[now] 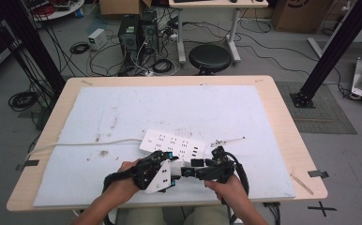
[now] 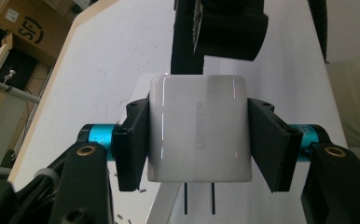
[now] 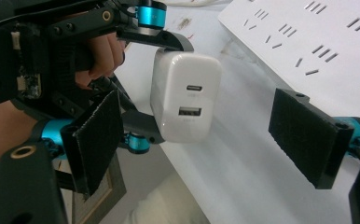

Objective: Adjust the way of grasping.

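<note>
White glossy plastic charger cube (image 2: 200,128), prongs down, sat clamped in the left gripper (image 2: 199,140) near the white power strip (image 1: 172,144). Right gripper (image 3: 206,140) gaped empty beside it; a handover or plugging-in likely followed.

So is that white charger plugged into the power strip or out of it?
Out. The charger is clamped in the left gripper, its two prongs bare beneath it, and the power strip lies apart on the table.
</note>
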